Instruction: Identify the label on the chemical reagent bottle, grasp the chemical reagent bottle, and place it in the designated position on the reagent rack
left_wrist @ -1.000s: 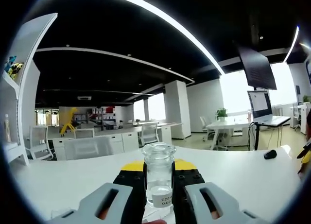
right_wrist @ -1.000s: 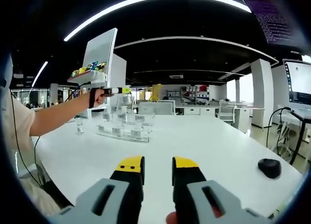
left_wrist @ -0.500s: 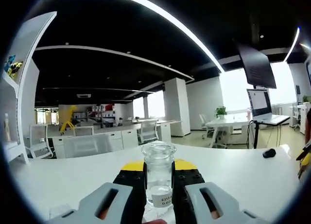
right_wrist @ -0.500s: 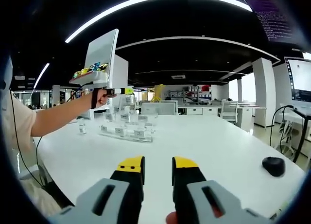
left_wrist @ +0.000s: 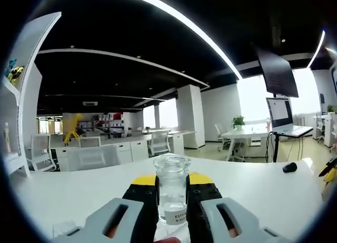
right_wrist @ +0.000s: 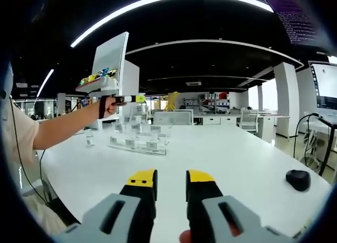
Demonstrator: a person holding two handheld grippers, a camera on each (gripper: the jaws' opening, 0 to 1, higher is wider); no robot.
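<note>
A clear glass reagent bottle (left_wrist: 171, 193) with a wide round mouth and a small white label reading "EDT…" stands upright between the jaws of my left gripper (left_wrist: 171, 186), which is shut on it above the white table (left_wrist: 263, 190). In the right gripper view, the person's outstretched arm holds that left gripper (right_wrist: 126, 99) over a clear reagent rack (right_wrist: 138, 139) carrying white labels and several small bottles. My right gripper (right_wrist: 171, 182) hovers low over the table, its yellow-tipped jaws slightly apart with nothing between them.
A lone small bottle (right_wrist: 89, 138) stands left of the rack. A black mouse (right_wrist: 298, 180) lies at the table's right edge, also seen as the mouse (left_wrist: 289, 167). A white shelf unit (right_wrist: 109, 64) with colourful items rises behind the rack. Monitors and office desks stand beyond.
Both views have shifted only slightly; the bottle stays held in my left gripper and the right gripper's jaws keep the same gap.
</note>
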